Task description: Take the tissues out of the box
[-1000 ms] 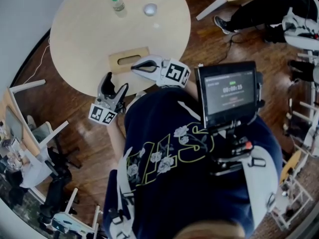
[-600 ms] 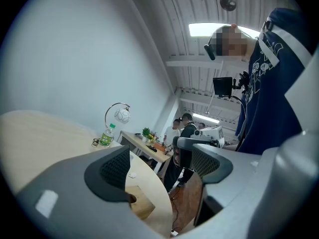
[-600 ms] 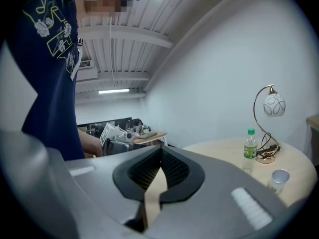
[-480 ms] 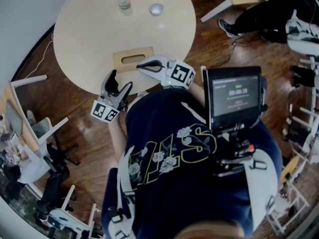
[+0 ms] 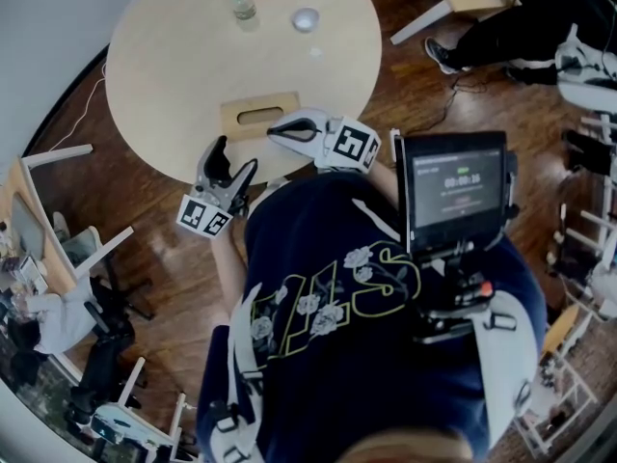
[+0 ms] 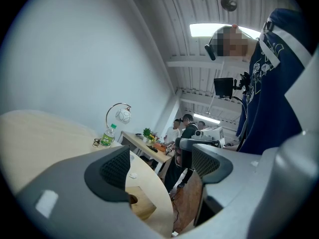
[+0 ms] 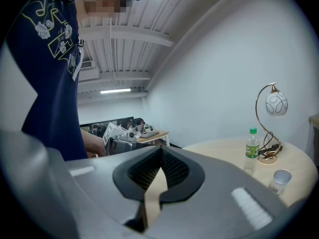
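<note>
head view: person stands at the near edge of the round wooden surface (image 5: 174, 56), one gripper in each hand, both forearms tucked close to the torso.

right gripper (image 5: 271, 131): reaches over the near rim of the surface and lies low and roughly level, pointing left. its tip is just beside the near right corner of the tissue box (image 5: 258, 115); cannot tell whether they touch. right gripper view: jaws clenched, pads meeting at the tip, nothing gripped. only a pale strip of background shows through the gap below the tip.

left gripper (image 5: 236, 154): held off the surface, over the wood floor (image 5: 183, 268) just outside the rim, with its tips pointing up toward the box. left gripper view: jaws released and standing wide apart, nothing between the pads. the rim of the surface and part of the box show through the gap.

tissue box: wooden, lying flat near the near edge of the surface, dark oval slot facing up, between the two gripper tips and slightly beyond them.

far side of the surface: green-capped bottle (image 5: 241, 1), small cup (image 5: 306, 18) and lamp (image 7: 273, 106), well apart from the box.

chest-mounted screen (image 5: 456, 189) sits to the right of the right gripper.
</note>
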Demonstrator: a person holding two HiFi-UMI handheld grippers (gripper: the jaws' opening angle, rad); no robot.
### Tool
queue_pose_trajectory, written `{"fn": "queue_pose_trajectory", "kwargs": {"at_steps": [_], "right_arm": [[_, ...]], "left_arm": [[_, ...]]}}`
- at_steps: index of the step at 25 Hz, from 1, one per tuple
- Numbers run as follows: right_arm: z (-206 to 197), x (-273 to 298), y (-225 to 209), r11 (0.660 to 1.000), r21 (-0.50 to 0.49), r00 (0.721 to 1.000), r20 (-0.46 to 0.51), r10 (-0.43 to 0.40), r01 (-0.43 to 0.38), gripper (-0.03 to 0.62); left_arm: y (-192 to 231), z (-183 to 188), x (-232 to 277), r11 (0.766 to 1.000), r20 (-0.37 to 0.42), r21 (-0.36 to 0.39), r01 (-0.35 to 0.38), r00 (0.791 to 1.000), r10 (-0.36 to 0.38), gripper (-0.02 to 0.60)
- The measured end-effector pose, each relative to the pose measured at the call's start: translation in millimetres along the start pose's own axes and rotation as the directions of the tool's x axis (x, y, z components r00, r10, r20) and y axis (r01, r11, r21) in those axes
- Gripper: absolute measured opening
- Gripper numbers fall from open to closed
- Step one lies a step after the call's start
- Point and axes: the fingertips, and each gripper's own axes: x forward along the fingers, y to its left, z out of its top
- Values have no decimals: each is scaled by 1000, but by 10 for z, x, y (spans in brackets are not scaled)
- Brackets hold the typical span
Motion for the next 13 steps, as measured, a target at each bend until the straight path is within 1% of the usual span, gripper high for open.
{"fn": "queue_pose_trajectory", "kwargs": {"at_steps": [8,13], "right_arm": [[-21,13,2,1000,-2,1000,-12,5,-5,0],[-35,11,-13,1000,-8,1000,-23,1,-1,0]], "left_arm": [[10,23,-11,1000,7,-8,-9,1000,9,383],[57,-56,-46,1000,2,0,-12,1000,12,382]]}}
